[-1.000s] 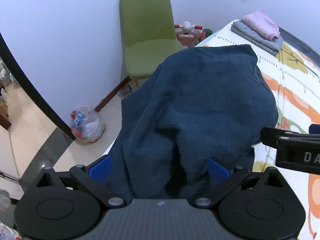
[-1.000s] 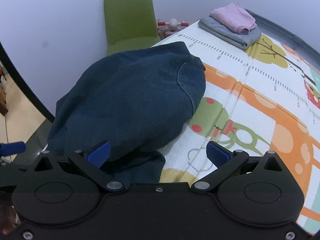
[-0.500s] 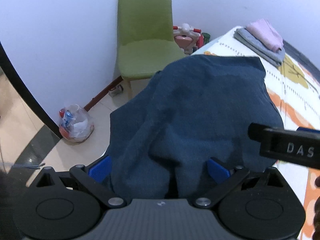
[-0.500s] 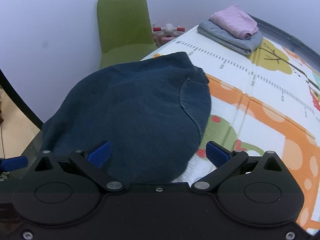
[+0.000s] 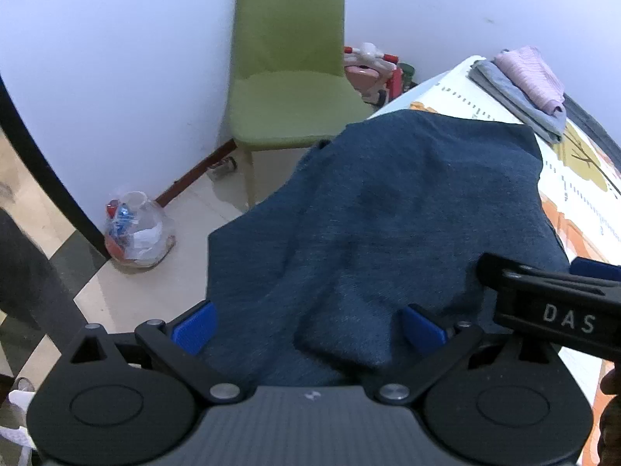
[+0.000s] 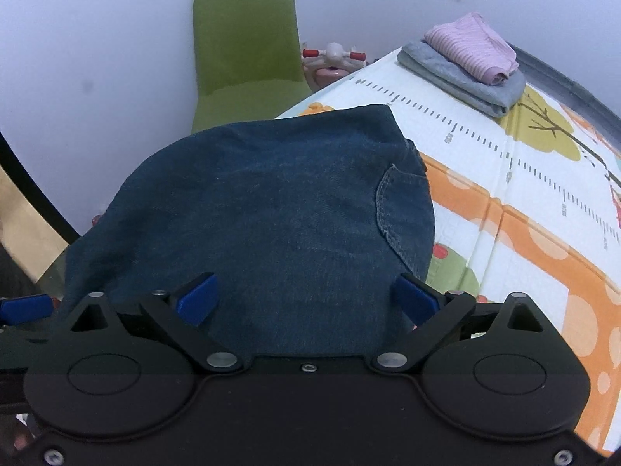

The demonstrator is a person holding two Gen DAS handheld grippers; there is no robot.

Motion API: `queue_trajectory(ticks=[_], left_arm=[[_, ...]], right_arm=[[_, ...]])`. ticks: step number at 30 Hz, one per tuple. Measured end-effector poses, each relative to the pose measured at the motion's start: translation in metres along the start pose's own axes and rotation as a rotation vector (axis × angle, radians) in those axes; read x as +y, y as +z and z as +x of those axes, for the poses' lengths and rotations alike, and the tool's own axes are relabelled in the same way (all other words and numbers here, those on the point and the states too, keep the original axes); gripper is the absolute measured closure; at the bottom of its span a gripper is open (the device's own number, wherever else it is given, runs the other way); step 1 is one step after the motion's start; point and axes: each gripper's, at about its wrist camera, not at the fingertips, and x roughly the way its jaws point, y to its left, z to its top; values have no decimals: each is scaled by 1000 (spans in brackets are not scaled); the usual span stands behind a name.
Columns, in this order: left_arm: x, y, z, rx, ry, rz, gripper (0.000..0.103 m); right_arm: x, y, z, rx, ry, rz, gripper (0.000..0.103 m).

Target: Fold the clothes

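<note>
The dark blue denim garment point(image 6: 271, 209) lies draped at the play mat's point(image 6: 504, 233) near-left edge, stretching toward twelve o'clock from both grippers, the left gripper point(image 5: 308, 328) and right gripper point(image 6: 306, 299) fingers spread wide with cloth between them, neither visibly pinching.

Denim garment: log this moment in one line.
denim garment on mat | left gripper open | right gripper open | folded stack at far corner

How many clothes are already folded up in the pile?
2: a pink striped garment on top of a grey one, at the mat's far corner. More could hide underneath.
</note>
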Motion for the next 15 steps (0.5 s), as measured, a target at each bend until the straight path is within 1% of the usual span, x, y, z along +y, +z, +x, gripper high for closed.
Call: queue_trajectory(ticks=[4, 9, 15], left_arm=[[1, -2, 5, 1, -8, -2, 0], [3, -5, 12, 2, -18, -5, 0], [3, -9, 19, 3, -26, -1, 0]], right_arm=[[2, -1, 5, -15, -9, -22, 6], [4, -2, 14, -10, -19, -23, 6], [8, -5, 21, 2, -38, -38, 1]])
